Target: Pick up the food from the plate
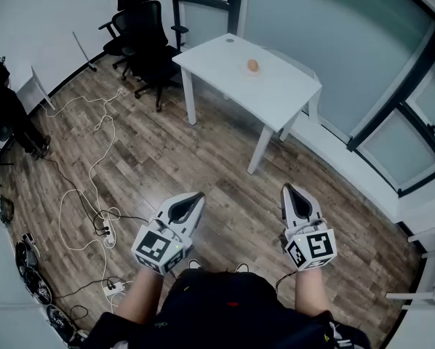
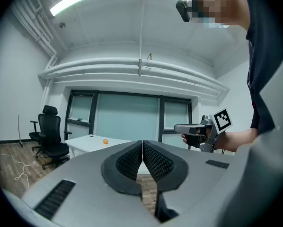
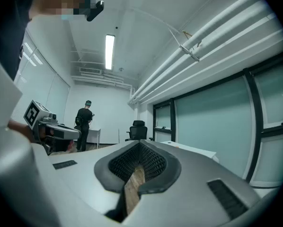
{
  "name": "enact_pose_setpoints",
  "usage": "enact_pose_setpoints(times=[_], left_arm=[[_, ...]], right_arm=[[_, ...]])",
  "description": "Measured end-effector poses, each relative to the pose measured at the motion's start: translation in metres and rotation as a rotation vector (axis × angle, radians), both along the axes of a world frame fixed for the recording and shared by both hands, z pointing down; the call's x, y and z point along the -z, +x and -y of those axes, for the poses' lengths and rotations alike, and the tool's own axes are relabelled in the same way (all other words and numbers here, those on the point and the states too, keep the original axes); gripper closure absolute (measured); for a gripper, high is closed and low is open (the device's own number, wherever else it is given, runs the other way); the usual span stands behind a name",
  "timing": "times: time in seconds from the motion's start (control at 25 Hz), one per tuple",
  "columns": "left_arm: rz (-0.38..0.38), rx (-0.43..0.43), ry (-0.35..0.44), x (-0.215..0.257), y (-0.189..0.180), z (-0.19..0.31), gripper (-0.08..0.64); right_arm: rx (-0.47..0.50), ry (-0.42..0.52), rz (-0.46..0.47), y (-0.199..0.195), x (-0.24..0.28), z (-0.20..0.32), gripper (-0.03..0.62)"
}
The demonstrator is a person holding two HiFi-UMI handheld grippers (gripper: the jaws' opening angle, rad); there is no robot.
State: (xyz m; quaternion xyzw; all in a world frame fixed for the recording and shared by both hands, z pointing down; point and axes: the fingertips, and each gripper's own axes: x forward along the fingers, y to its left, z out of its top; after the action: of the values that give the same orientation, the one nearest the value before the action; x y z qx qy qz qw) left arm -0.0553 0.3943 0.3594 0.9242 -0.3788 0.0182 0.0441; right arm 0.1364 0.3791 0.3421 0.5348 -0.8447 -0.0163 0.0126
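Approaching is the step in hand: the person stands well apart from the white surface [image 1: 276,93], and the food [image 1: 253,65], a small round orange-brown piece, lies toward the far edge of that top on a plate [image 1: 253,73] so pale that it hardly stands out. Left tongs [image 2: 142,144] and right tongs [image 3: 140,144] are both held level in front of the body, each clenched with its ribbed pads meeting at the tip and nothing between them. To do the step well, walk to the near side of the surface first, keeping right of the loose cables [image 1: 94,195] that trail over the wooden floor [image 1: 203,158] and clear of the office chairs [image 1: 148,38] at the far left corner. Release one pair of tongs before it reaches the plate, not above it. Bring it in level and low, with one pad on each side of the widest part of the food, and close gently: a round piece probably rolls or squirts out under a hard or off-centre squeeze. The other tongs could steady the plate rim if it slides.
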Motion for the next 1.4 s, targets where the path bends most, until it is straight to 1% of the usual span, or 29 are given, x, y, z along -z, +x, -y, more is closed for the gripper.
enact_pose_setpoints(times=[0.24, 0.48, 0.64, 0.88, 0.96, 1.08, 1.2, 1.4], left_arm=[[0.001, 0.002, -0.005, -0.001, -0.01, 0.001, 0.537], [-0.006, 0.002, -0.004, 0.0, -0.031, -0.001, 0.537], [-0.014, 0.002, 0.001, -0.003, -0.048, 0.004, 0.537], [-0.031, -0.012, -0.015, -0.018, -0.083, -0.004, 0.537], [-0.03, -0.019, -0.018, -0.021, -0.093, -0.003, 0.537], [-0.04, -0.018, -0.03, -0.023, -0.104, 0.003, 0.537], [-0.03, -0.011, -0.038, -0.027, -0.112, 0.012, 0.537], [-0.002, 0.029, -0.058, -0.033, -0.121, 0.048, 0.537]], right_arm=[[0.002, -0.007, -0.009, -0.009, -0.003, 0.004, 0.569], [0.002, 0.0, 0.001, -0.029, 0.0, 0.006, 0.569], [-0.017, -0.005, -0.001, -0.04, -0.006, 0.012, 0.568], [-0.031, -0.031, -0.009, -0.075, -0.017, 0.005, 0.568], [-0.023, -0.038, -0.015, -0.09, -0.02, 0.007, 0.568], [0.001, -0.05, -0.028, -0.107, -0.024, 0.015, 0.568], [0.007, -0.06, -0.011, -0.114, -0.025, 0.029, 0.568], [0.023, -0.062, 0.039, -0.118, -0.028, 0.079, 0.568]])
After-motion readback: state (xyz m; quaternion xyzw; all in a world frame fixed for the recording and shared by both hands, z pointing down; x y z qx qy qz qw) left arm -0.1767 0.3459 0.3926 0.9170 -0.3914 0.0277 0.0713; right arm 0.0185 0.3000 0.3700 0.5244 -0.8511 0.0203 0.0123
